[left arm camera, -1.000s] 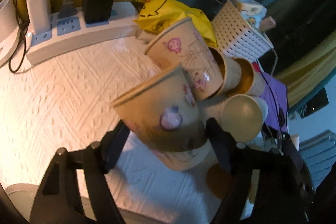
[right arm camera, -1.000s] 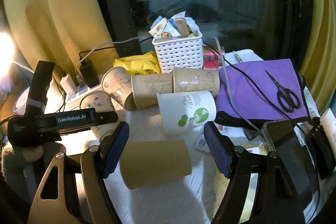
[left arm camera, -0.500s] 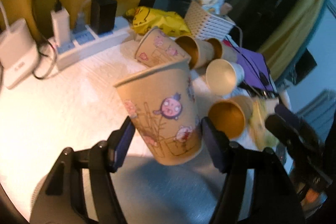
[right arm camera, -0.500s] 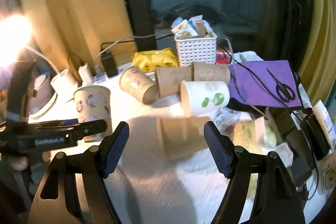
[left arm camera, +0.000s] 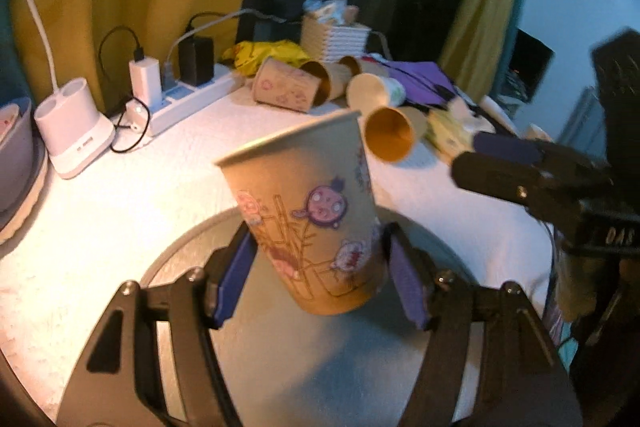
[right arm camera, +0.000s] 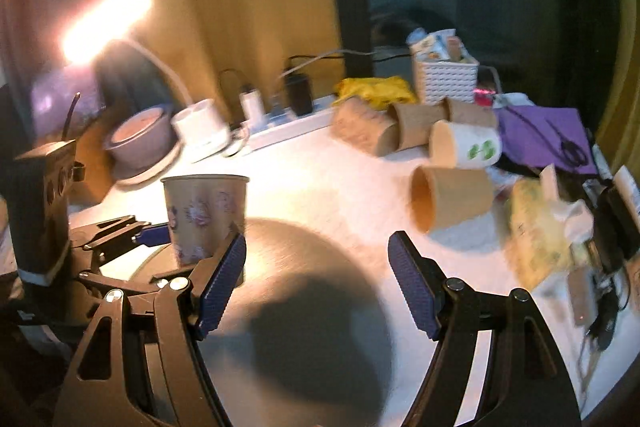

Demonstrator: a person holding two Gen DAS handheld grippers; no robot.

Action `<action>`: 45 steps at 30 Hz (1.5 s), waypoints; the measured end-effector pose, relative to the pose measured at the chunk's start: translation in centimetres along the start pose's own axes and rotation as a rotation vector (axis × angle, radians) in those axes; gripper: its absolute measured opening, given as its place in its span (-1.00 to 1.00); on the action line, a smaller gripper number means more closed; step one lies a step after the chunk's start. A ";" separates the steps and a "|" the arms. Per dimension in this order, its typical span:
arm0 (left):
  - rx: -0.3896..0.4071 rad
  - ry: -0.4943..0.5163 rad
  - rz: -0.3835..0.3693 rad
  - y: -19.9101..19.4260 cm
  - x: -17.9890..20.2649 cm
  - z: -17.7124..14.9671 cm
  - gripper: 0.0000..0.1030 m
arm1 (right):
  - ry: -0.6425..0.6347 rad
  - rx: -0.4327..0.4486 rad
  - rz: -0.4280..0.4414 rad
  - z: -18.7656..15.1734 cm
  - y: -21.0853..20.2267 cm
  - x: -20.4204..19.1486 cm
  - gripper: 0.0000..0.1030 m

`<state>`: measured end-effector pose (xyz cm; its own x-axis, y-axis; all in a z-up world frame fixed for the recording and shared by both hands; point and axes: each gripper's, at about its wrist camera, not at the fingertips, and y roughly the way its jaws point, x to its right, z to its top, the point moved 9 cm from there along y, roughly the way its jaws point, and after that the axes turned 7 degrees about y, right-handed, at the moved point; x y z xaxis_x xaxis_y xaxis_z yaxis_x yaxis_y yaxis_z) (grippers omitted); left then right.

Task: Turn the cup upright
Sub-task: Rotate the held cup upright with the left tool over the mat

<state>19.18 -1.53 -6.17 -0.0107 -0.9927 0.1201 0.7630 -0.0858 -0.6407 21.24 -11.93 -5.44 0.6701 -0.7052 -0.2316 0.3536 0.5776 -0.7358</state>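
Note:
My left gripper [left arm camera: 316,277] is shut on a cartoon-printed paper cup [left arm camera: 308,207], mouth up and slightly tilted, over a grey round tray [left arm camera: 304,367]. In the right wrist view the same cup [right arm camera: 206,215] stands upright in the left gripper at the tray's left edge [right arm camera: 280,239]. My right gripper [right arm camera: 316,281] is open and empty above the tray. A plain brown cup [right arm camera: 452,197] lies on its side on the white cloth; it also shows in the left wrist view [left arm camera: 394,135].
Several more cups lie on their sides at the back [right arm camera: 400,131], one white with a green print [right arm camera: 466,145]. Behind are a power strip [left arm camera: 188,99], white basket [right arm camera: 446,81], yellow bag [right arm camera: 376,89], purple cloth with scissors [right arm camera: 552,139], and a bowl [right arm camera: 138,141].
My left gripper has lifted the printed cup, turned it mouth up and carried it over the grey tray. My right gripper has pulled back from the brown cup to above the tray.

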 end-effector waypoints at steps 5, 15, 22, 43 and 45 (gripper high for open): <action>0.048 0.091 -0.023 -2.8 1.5 -2.4 0.28 | 0.015 -0.045 0.101 -2.5 -1.6 -3.6 0.49; 0.160 0.233 -0.117 -6.6 3.8 -5.6 0.28 | 0.003 -0.071 0.250 -7.1 -4.2 -9.8 0.49; 0.218 0.315 -0.150 -8.8 5.5 -6.1 0.28 | -0.017 -0.087 0.292 -8.8 -4.7 -11.8 0.54; 0.325 0.478 -0.095 -11.1 8.5 -7.1 0.28 | 0.090 -0.135 0.349 -9.2 -4.0 -10.4 0.53; 0.323 0.482 -0.096 -11.1 8.6 -7.2 0.28 | 0.116 -0.131 0.348 -9.0 -3.9 -10.0 0.53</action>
<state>5.99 -9.76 -3.49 -0.3242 -0.9149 -0.2406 0.9017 -0.2220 -0.3710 7.29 -10.81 -5.93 0.6544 -0.5221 -0.5469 0.0266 0.7387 -0.6735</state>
